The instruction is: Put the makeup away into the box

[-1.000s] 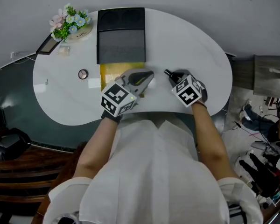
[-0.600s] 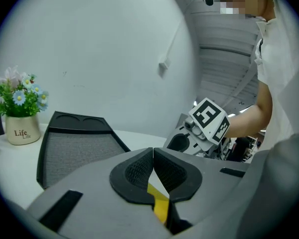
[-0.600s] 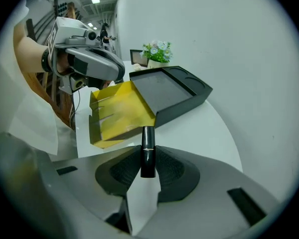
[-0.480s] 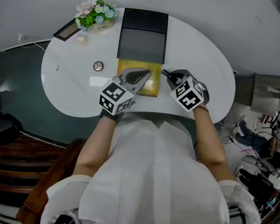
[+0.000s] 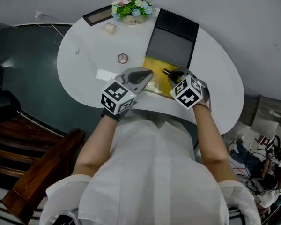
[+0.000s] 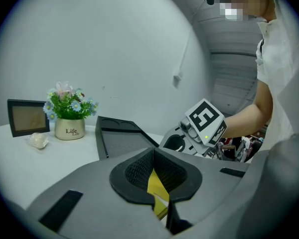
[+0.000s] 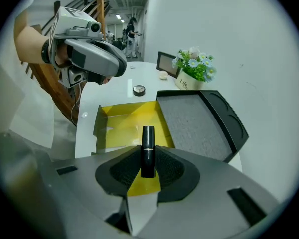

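Right gripper (image 7: 147, 157): clamped on black lipstick (image 7: 148, 139), above open yellow box (image 7: 120, 122);
Left gripper (image 6: 153, 169): pinched shut on that box's side

Table (image 5: 84, 60), head view reference:
- Box (image 5: 155, 67): on the table, at the near edge.
- Lid (image 5: 171, 43): touching the box at its 1 o'clock.
- Compact (image 5: 122, 58): near the box, at its 10 o'clock.
- Flower pot (image 5: 132, 13): far edge, at 11 o'clock.
- Frame (image 5: 99, 15): 9 o'clock of the pot.
- Lipstick (image 7: 148, 136): between the right gripper (image 7: 147, 161) jaws, above the box.
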